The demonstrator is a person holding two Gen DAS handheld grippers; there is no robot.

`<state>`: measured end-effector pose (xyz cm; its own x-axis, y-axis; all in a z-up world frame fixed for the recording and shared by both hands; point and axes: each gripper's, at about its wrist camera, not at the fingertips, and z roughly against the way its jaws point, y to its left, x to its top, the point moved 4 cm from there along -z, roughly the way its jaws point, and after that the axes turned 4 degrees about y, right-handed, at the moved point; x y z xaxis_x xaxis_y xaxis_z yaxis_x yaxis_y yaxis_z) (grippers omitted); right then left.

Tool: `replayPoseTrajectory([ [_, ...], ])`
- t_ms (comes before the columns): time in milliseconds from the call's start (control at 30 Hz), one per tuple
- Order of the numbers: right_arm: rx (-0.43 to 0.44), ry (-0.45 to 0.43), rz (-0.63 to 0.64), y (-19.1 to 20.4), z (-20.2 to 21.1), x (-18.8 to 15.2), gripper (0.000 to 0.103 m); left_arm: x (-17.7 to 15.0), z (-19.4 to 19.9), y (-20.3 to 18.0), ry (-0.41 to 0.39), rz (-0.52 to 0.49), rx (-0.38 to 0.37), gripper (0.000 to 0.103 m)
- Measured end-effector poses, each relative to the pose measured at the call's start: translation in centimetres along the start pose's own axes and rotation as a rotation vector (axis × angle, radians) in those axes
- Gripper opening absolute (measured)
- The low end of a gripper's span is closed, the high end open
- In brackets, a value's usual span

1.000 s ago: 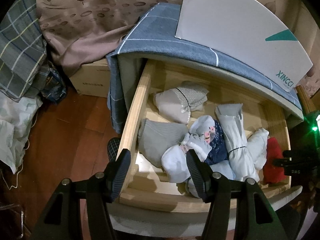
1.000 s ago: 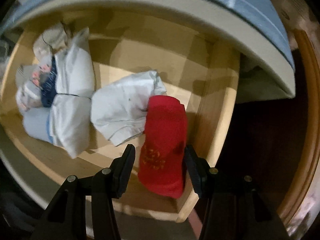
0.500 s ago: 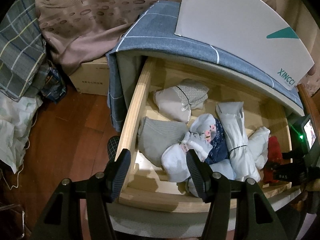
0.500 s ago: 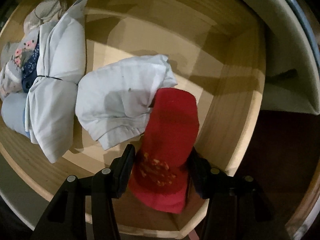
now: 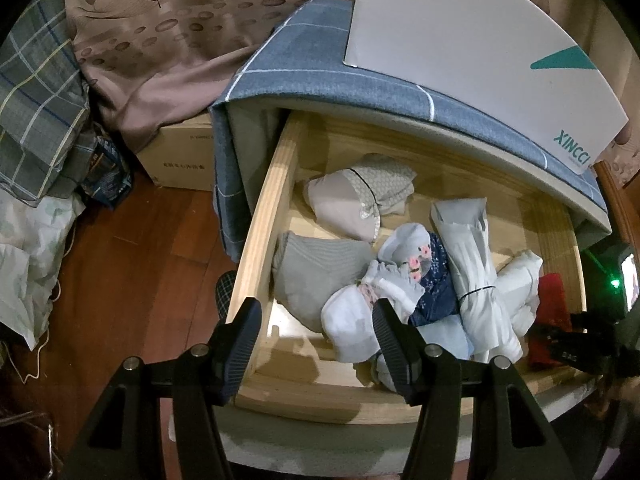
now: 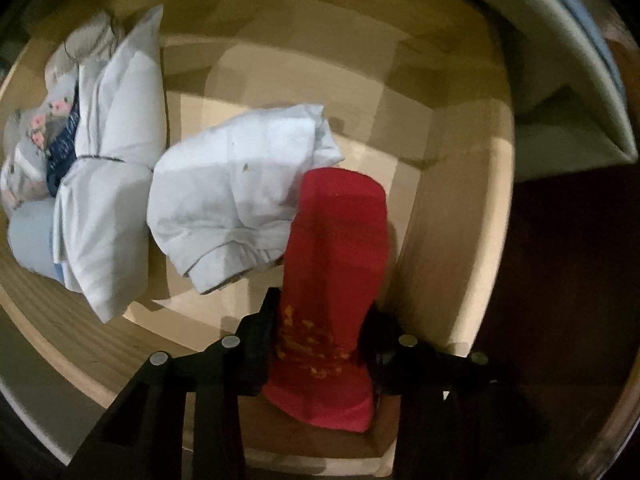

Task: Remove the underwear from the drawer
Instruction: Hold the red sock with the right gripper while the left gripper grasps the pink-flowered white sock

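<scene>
One folded red garment [image 6: 340, 248], taken to be the underwear in hand, is seen at the right end of the open wooden drawer [image 5: 256, 240], lying against the right wall and touching a white folded piece [image 6: 236, 196] beside it. The right gripper [image 6: 320, 332] is pointed straight down over it, and its jaws are clenched on the near end, where a yellow print shows, with the cloth pinched between the pads. The left gripper [image 5: 316, 340] is held released above the drawer's front left corner, nothing between its jaws. The garment is judged light, soft and limp, not fragile and not slippery; when lifted by one end it can be expected to unfold and hang. A hold across the full folded thickness is judged safest, lest only the top layer be caught or the white neighbour be dragged along.
</scene>
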<state>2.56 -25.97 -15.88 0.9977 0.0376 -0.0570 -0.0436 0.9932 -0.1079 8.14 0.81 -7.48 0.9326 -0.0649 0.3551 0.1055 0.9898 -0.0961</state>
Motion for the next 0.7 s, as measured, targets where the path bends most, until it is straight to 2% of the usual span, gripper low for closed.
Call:
replayPoseTrajectory([
  [333, 0.123, -0.18, -0.184, -1.6, 3.1, -3.4, 0.03, -0.2, -0.4, -0.2, 0.025, -0.022, 0.005, 0.059],
  [467, 0.192, -0.238, -0.258, -2.0, 3.6, -4.7, 0.03, -0.3, -0.5, -0.5, 0.044, -0.046, -0.022, 0.059],
  [533, 0.225, -0.254, -0.287, -2.6, 3.9, -5.0, 0.03, -0.3, -0.8, -0.8, 0.067, -0.065, -0.045, 0.059],
  [700, 0.239, -0.263, -0.299, -1.8, 4.0, -5.0, 0.03, 0.3, -1.2, -1.4, 0.094, -0.106, -0.065, 0.059],
])
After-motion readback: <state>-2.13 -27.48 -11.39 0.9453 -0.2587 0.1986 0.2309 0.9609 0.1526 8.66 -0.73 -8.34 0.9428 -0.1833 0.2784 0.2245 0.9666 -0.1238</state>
